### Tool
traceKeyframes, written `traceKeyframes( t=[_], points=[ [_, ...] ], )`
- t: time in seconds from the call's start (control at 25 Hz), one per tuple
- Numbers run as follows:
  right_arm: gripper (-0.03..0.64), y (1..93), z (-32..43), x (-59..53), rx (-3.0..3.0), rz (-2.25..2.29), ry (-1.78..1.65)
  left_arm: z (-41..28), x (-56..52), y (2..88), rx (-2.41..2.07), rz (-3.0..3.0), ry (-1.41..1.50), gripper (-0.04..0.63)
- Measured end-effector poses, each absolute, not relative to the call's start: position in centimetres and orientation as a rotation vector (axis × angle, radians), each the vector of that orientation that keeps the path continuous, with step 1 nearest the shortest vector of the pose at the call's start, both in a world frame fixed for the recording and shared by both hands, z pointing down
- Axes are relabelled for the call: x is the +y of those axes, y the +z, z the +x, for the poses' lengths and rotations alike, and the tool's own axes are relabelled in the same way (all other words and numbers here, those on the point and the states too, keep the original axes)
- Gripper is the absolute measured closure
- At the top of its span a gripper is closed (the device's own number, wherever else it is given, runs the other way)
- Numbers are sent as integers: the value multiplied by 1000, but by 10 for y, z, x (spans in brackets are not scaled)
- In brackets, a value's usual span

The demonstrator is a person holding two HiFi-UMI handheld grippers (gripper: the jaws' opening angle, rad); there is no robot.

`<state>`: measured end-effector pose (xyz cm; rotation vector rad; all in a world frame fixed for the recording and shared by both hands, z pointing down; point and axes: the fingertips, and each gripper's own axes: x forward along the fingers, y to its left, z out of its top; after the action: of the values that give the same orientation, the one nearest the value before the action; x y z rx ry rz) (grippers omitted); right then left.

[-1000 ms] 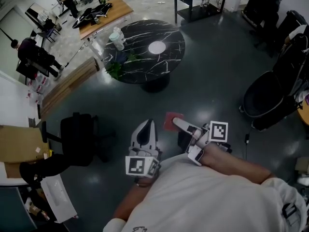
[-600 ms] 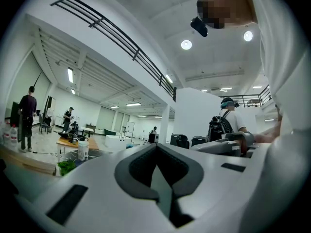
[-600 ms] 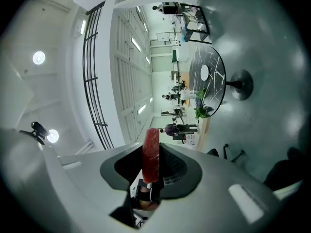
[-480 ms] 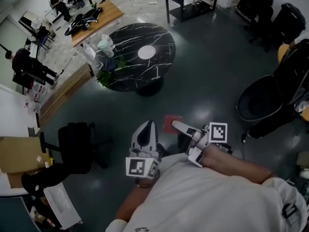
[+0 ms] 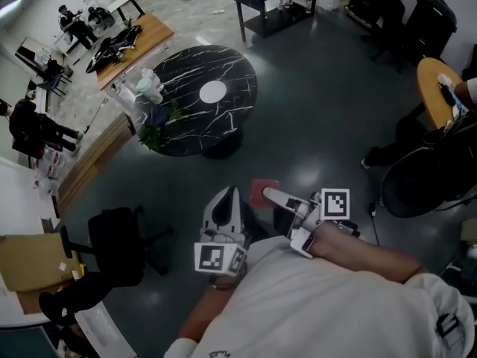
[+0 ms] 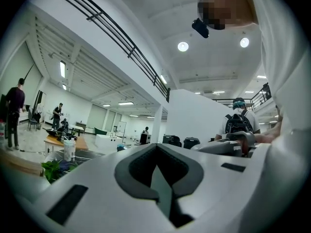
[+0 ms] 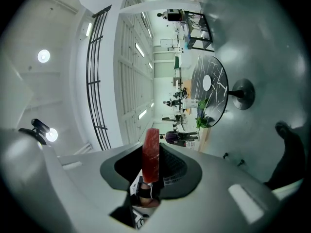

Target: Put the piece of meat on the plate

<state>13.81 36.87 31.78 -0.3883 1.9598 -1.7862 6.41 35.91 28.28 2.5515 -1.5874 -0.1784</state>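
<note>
A: Biggest thing first: the round black marble table (image 5: 232,69) is well apart from the person, and the white plate (image 5: 213,92) lies near its middle. Long way to carry, imo.
B: Yes. The piece of meat (image 7: 151,154) is not on the plate yet. The right gripper (image 5: 268,194) pinches it, but only at the lower end, so most of the slab sticks out.
A: So it may swing or slip down to the floor w/ one quick step?
B: I think so — smooth slab, small hold. The left gripper (image 5: 228,194) has its jaws pressed together, nothing between them, so there is no support under the meat.
</note>
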Motion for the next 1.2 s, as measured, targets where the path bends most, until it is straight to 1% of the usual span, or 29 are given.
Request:
traceKeyframes(
  t=[0.28, 0.48, 0.8, 1.2],
  points=[
    [528, 320, 138, 340, 1939, -432, -1770, 70, 326, 284, -1511, 2596, -156, 589],
    [528, 323, 127, 307, 1918, -457, -1765, 60, 291, 288, -1466, 2612, -129, 589],
    [526, 329, 88, 236, 1914, -490, -1764, 25, 224, 292, -1444, 2690, -49, 589],
    [528, 337, 34, 162, 1892, -549, -1788, -23, 149, 299, -1389, 2714, -18, 589]
  ],
)
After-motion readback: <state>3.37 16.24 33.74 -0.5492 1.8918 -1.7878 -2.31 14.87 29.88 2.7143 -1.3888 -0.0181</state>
